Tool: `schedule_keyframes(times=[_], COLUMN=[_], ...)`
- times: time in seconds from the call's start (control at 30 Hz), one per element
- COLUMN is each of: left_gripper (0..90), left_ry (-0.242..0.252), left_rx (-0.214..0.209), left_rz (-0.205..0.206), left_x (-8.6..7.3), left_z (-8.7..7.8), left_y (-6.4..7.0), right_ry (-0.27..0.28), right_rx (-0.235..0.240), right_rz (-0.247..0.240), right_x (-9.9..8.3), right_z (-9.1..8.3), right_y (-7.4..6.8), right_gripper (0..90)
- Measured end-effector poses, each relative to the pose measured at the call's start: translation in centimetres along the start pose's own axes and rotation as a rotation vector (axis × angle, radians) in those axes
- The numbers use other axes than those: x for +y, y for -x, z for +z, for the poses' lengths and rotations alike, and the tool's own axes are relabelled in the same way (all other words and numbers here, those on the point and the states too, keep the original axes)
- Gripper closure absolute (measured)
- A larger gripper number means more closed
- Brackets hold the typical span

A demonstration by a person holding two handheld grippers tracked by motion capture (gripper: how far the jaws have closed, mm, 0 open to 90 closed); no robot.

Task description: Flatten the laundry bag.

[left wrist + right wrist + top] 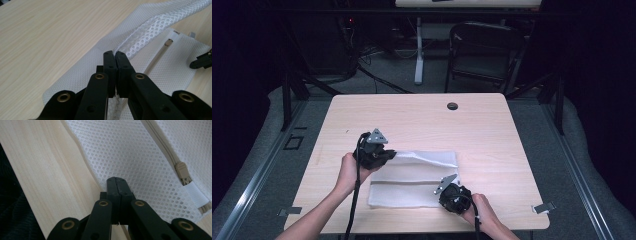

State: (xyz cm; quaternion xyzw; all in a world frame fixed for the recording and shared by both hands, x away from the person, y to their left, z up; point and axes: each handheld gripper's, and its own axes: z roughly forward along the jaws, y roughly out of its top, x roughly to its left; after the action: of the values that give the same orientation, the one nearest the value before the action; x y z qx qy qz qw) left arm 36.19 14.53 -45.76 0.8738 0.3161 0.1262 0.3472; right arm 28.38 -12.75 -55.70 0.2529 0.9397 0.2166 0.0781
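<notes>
A white mesh bag (412, 175) lies flat on the wooden table (422, 117), with a zipper (404, 183) running across it. My left gripper (388, 154) is shut on the bag's far left corner and lifts a fold of mesh (147, 27) off the table. In the left gripper view my left gripper (115, 53) has its jaws pressed together on that fold. My right gripper (439, 196) is at the bag's near right corner. In the right gripper view my right gripper (117, 180) is shut over the mesh bag (130, 152) near its edge, with the beige zipper pull (182, 171) to its right.
A dark cable hole (452, 106) sits near the table's far edge. Metal clips (543, 207) stick out at the near corners. A black chair (484, 50) and a desk leg (418, 50) stand beyond the table. Bare wood surrounds the bag.
</notes>
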Motion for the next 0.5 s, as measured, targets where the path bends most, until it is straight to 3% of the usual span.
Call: schedule_keyframes(times=[0.5], left_gripper=[88.0], left_ry=[0.019], left_rx=[0.050], left_rz=[-0.016], left_x=[2.0], left_z=[0.3], left_y=[-1.1], right_ry=[-0.023], right_rx=[0.027], right_rz=[-0.003], right_x=[-0.2], right_z=[-0.3], right_y=[0.1], right_gripper=[90.0])
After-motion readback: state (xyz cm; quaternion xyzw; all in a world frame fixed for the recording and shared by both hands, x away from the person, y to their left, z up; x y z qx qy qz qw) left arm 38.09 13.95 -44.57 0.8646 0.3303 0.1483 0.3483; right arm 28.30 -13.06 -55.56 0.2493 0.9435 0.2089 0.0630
